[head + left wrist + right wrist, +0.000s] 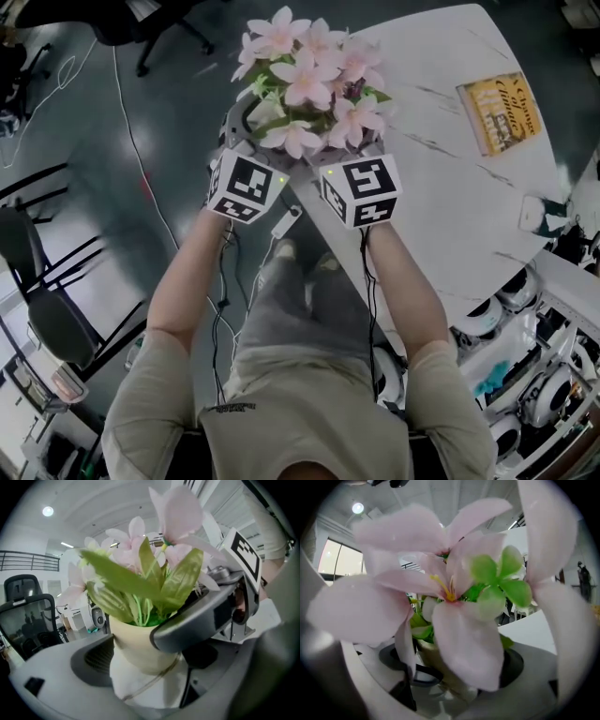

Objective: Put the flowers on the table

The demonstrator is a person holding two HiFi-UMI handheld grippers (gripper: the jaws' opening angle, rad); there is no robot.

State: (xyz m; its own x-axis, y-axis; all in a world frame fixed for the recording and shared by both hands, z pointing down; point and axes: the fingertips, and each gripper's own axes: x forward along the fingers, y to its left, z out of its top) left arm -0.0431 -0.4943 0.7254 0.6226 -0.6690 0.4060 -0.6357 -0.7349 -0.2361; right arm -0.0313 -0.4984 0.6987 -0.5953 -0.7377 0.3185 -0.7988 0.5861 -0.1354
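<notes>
flower pot (136,644) — in left hand-held gripper (145,667) | right hand-held gripper (450,686) — petals (464,639) half-mask grip

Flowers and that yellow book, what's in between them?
Only bare white table with thin dark streaks lies between the flowers and the book. The head view shows it.

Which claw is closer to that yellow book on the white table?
Right. The right claw grips the cream flower pot on the side toward the yellow book, by the white table; the left claw grips its far side.
</notes>
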